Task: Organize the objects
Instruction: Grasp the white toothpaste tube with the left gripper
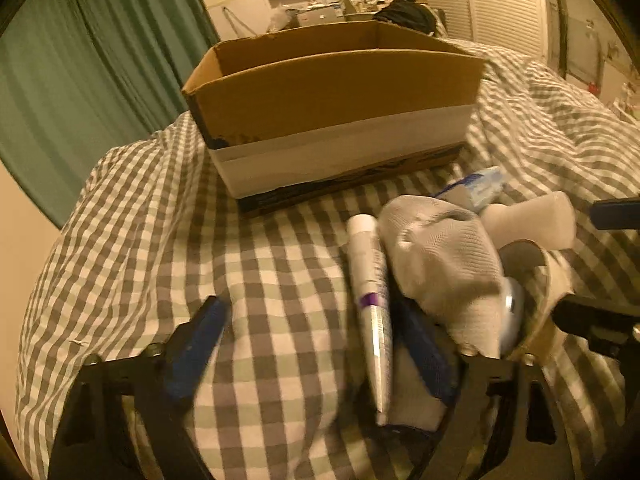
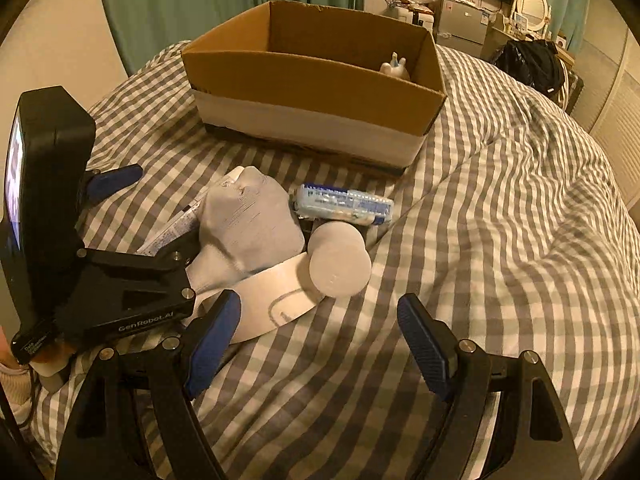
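Observation:
An open cardboard box (image 1: 332, 88) (image 2: 312, 80) stands on the checked bedspread; a small white figure (image 2: 395, 67) lies inside it. In front of it lie a white tube with a purple band (image 1: 372, 300), a grey sock (image 1: 440, 264) (image 2: 248, 220), a white cylinder (image 1: 536, 220) (image 2: 340, 264), a blue-and-white packet (image 1: 476, 186) (image 2: 344, 204) and a white paper strip (image 2: 272, 304). My left gripper (image 1: 316, 348) (image 2: 132, 208) is open, its fingers either side of the tube's lower part. My right gripper (image 2: 320, 344) is open and empty, just short of the cylinder.
The bed (image 2: 500, 240) has a wrinkled grey-and-white checked cover. Green curtains (image 1: 80, 80) hang behind on the left. A desk with clutter and a black bag (image 2: 532, 64) stand beyond the bed. The bed's edge drops away at the left.

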### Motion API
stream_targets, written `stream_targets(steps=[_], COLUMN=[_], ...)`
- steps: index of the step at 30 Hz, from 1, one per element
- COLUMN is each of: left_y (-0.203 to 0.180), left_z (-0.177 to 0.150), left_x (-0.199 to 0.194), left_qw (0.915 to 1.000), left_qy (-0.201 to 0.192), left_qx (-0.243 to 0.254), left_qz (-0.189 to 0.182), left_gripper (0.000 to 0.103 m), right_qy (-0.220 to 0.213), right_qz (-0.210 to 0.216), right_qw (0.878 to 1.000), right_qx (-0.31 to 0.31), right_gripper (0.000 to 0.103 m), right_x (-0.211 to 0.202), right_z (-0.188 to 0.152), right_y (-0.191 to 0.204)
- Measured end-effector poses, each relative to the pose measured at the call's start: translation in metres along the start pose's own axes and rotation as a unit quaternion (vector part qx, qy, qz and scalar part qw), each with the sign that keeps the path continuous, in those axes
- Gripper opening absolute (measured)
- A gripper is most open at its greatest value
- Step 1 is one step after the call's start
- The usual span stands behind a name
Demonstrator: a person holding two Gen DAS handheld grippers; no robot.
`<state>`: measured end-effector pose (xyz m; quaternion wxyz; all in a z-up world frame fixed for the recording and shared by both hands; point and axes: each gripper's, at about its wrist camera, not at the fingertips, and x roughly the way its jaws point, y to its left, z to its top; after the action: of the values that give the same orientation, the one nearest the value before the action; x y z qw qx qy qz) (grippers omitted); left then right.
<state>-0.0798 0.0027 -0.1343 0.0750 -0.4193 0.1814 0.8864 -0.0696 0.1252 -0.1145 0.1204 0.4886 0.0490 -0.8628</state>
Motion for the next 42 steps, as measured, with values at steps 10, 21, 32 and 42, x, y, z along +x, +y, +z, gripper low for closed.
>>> stream_targets(steps=[10, 21, 32, 42], left_y=[-0.004, 0.004, 0.043, 0.050], left_z=[0.008, 0.003, 0.008, 0.004], left_x=[0.013, 0.004, -0.020, -0.011], left_qw=[0.9957, 0.9928, 0.9925, 0.9907], left_qy=[0.023, 0.030, 0.001, 0.014], left_qx=[-0.002, -0.020, -0.072, -0.086], left_qz=[-0.090, -0.114, -0.099, -0.104], left_gripper=[0.052, 0.016, 0.016, 0.016], right_qy=[0.001, 0.004, 0.020, 0.046], right_qz=[0.002, 0.010, 0.035, 0.050], right_qw=[1.000, 1.000, 0.998, 0.994], right_qx=[0.012, -0.004, -0.044, -0.084], right_gripper=[0.080, 0.080, 0.081, 0.082], right_x=[-0.001, 0.001, 0.016, 0.041], right_z=[0.000, -0.003, 0.005, 0.012], right_y=[-0.003, 0.004, 0.019, 0.035])
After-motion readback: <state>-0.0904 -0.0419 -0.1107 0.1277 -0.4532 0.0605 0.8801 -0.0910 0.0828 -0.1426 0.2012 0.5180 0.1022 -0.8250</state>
